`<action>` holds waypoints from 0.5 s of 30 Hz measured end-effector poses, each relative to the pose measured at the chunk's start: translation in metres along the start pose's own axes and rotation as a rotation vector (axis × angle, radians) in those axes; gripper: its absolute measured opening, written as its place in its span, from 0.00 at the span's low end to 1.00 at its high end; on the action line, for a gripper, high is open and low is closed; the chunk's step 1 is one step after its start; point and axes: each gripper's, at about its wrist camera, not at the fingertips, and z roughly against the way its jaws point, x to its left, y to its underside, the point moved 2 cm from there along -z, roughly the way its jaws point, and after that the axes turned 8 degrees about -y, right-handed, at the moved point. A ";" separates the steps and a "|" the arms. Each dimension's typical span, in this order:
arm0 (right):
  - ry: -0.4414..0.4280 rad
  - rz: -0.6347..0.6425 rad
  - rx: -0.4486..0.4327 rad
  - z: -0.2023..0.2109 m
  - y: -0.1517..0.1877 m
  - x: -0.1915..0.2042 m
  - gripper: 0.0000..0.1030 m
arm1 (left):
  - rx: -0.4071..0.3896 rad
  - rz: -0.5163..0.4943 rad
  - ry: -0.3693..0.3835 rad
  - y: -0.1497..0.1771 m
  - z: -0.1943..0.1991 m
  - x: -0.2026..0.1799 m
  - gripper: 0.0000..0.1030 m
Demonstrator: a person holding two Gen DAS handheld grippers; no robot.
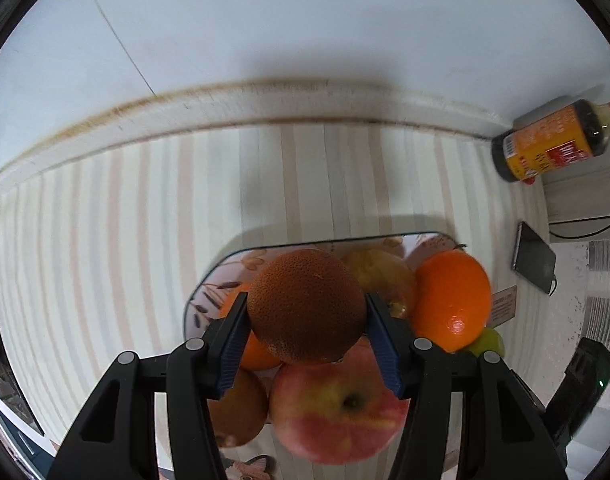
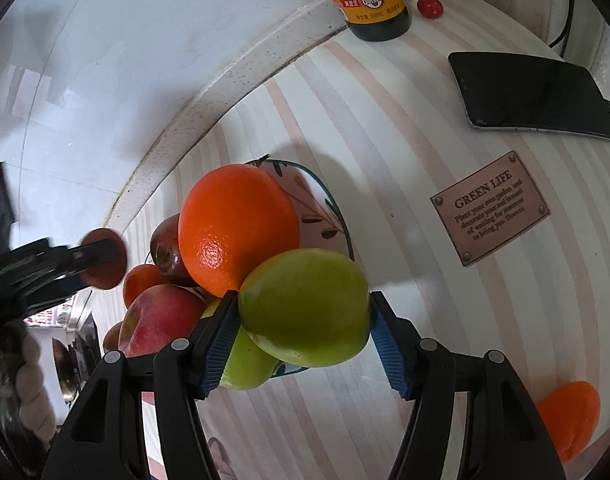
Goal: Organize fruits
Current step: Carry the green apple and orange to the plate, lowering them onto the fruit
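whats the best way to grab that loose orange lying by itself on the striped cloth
Take the lone orange across its widest middle, coming straight down from above. It is round and sits clear on the striped cloth, apart from the plate, so either side is free. The right gripper first has to release its green fruit.

Plaque (image 2: 490, 208) reads "GREEN LIFE"

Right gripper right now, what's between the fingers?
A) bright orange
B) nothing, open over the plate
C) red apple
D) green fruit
D. In the right wrist view the right gripper has its blue pads against both sides of the green fruit, while the bright orange and the red apple sit free in the pile on the plate.
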 end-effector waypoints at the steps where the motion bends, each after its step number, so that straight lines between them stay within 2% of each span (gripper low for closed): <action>1: -0.001 0.007 0.001 -0.001 -0.001 0.000 0.65 | -0.006 -0.006 0.006 -0.001 -0.001 -0.001 0.52; 12: -0.011 0.068 0.043 -0.003 -0.006 0.003 0.69 | 0.000 -0.110 -0.100 -0.002 -0.008 -0.021 0.52; 15: -0.005 0.075 0.042 -0.002 -0.009 0.003 0.82 | -0.008 -0.108 -0.107 -0.002 -0.007 -0.021 0.52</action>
